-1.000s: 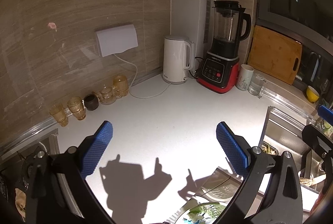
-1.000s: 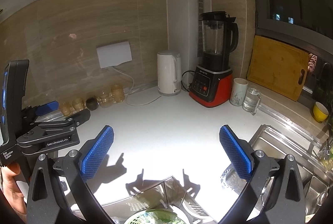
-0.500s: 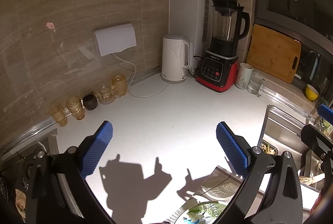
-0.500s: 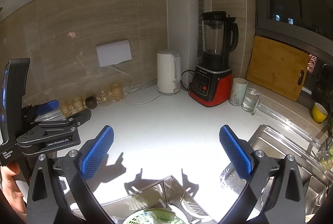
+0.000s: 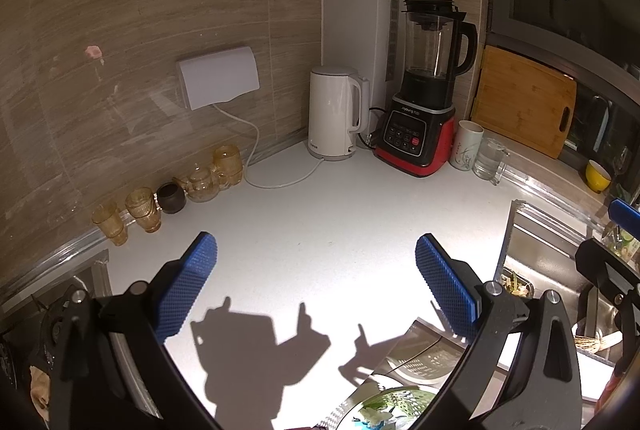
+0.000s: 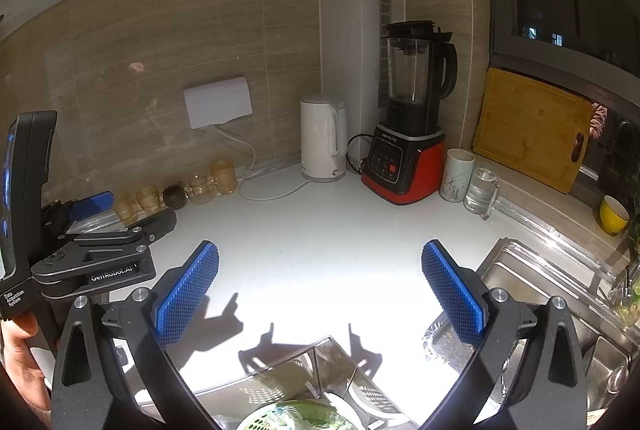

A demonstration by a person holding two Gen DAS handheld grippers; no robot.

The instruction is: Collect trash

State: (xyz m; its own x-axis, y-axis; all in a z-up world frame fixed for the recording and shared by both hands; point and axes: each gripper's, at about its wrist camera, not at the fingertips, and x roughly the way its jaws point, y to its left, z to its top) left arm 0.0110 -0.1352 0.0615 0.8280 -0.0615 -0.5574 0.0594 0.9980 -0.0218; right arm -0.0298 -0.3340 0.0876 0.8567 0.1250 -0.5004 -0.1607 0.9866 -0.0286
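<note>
My left gripper (image 5: 316,266) is open and empty above the white counter (image 5: 320,222). My right gripper (image 6: 320,274) is open and empty too, held over the counter (image 6: 320,250). At the bottom edge a green strainer with vegetable scraps (image 6: 300,418) sits in a steel sink section; it also shows in the left wrist view (image 5: 384,406). More scraps lie in the sink basin (image 5: 516,280) to the right. The left gripper's body (image 6: 92,254) shows at the left of the right wrist view; the right gripper's body (image 5: 612,270) at the right edge of the left wrist view.
Along the back wall stand amber glasses (image 5: 140,208), a small teapot (image 5: 200,180), a white kettle (image 5: 336,114) with its cord, a red and black blender (image 5: 424,110), a cup (image 5: 466,146) and a glass mug (image 5: 490,160). A wooden cutting board (image 5: 524,102) leans behind the sink. A yellow cup (image 5: 598,176) sits far right.
Both views have shifted only slightly; the grippers stay open and nothing on the counter has moved.
</note>
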